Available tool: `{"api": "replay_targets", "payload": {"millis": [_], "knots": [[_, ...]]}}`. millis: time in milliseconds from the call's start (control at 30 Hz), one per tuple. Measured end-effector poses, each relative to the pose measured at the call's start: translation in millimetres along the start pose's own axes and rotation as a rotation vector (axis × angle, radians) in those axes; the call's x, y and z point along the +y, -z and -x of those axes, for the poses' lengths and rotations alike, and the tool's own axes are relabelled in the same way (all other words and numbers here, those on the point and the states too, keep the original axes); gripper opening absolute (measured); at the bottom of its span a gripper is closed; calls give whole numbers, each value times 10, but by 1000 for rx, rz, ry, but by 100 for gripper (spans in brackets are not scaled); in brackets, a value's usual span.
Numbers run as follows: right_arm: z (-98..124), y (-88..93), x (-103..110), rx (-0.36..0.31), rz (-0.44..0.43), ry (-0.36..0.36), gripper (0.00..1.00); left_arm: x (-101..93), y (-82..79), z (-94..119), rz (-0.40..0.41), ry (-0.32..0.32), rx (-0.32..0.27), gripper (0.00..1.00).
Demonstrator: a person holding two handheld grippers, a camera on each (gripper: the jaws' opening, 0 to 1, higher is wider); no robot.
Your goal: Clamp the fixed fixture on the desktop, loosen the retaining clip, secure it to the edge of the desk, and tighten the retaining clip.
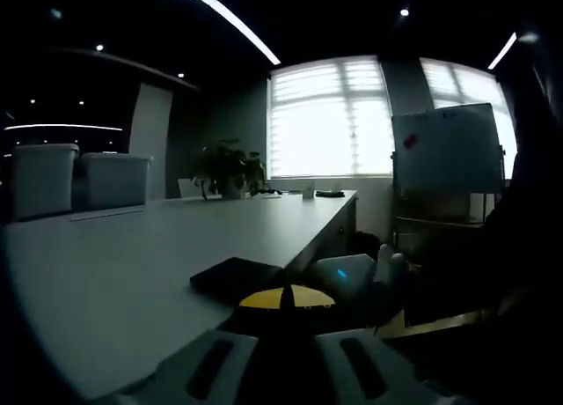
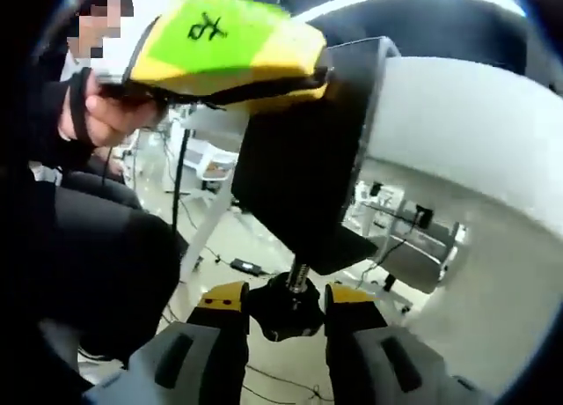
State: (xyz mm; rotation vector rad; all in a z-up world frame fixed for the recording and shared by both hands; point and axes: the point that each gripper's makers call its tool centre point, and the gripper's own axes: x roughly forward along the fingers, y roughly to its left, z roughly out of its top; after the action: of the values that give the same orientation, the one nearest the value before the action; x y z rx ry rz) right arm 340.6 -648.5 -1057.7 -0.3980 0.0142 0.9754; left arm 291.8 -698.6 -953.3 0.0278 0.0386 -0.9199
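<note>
The black clamp fixture (image 2: 303, 158) sits over the edge of the white desk (image 2: 466, 114); its flat top plate (image 1: 233, 277) lies on the desk surface (image 1: 114, 282). My left gripper (image 1: 286, 298) is shut on the fixture's near end, yellow tips pressed together. From below, that left gripper (image 2: 312, 70) shows as a yellow-green body held by a hand (image 2: 106, 114). Under the desk, a threaded screw (image 2: 299, 273) ends in a black knob (image 2: 286, 312). My right gripper (image 2: 288, 304) is shut on that knob, a yellow-tipped jaw on each side.
Two white chairs (image 1: 79, 180) stand at the desk's far left, and a potted plant (image 1: 230, 169) and small items at its far end. A whiteboard (image 1: 447, 150) stands to the right by bright windows. Below the desk are a person's dark legs (image 2: 97, 264) and floor cables (image 2: 242, 266).
</note>
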Motion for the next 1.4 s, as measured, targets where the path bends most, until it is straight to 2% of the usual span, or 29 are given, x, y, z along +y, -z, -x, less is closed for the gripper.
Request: {"api": "replay_targets", "payload": {"millis": [233, 300, 400, 433, 533, 600, 667, 733, 833, 900, 933, 1000, 1067, 1133, 1200, 1267, 1333, 1400], "knots": [[145, 20, -193, 2, -212, 239, 46, 0, -2, 0, 1, 3, -8, 1], [207, 15, -255, -18, -267, 325, 47, -2, -1, -2, -2, 4, -11, 1], [261, -16, -217, -26, -294, 418, 52, -1, -6, 0, 5, 6, -20, 1], [227, -33, -159, -24, -293, 409, 53, 0, -8, 1, 9, 7, -24, 1], [163, -71, -57, -13, -285, 456, 55, 0, -15, 2, 19, 9, -32, 1], [178, -90, -102, -15, -268, 527, 56, 3, -16, 6, 20, 9, -37, 1], [192, -58, -141, -4, -293, 577, 56, 4, -16, 7, 20, 9, -37, 1], [158, -33, -141, -4, -346, 582, 55, 2, -16, 7, 18, 11, -37, 1], [140, 8, -158, 19, -345, 593, 53, 1, -18, 7, 20, 13, -41, 1], [168, 30, -186, 21, -381, 614, 46, 0, -20, 7, 22, 14, -44, 1], [173, 33, -190, 23, -390, 617, 40, -5, -20, 3, 21, 15, -45, 1], [202, 47, -216, 51, -348, 643, 33, -6, -22, 1, 23, 15, -48, 1], [194, 17, -217, 54, -295, 646, 33, -6, -23, 0, 24, 14, -50, 1], [176, 21, -205, 60, -313, 649, 32, -2, -23, 1, 25, 13, -50, 1], [239, 59, -256, 106, -271, 689, 26, 0, -24, 1, 27, 12, -51, 1], [221, 28, -238, 90, -302, 654, 26, 7, -23, 4, 30, 12, -51, 1], [214, 29, -243, 89, -295, 637, 25, 10, -20, 4, 27, 12, -51, 1], [199, 13, -222, 76, -291, 584, 25, 14, -19, 3, 26, 11, -50, 1]]}}
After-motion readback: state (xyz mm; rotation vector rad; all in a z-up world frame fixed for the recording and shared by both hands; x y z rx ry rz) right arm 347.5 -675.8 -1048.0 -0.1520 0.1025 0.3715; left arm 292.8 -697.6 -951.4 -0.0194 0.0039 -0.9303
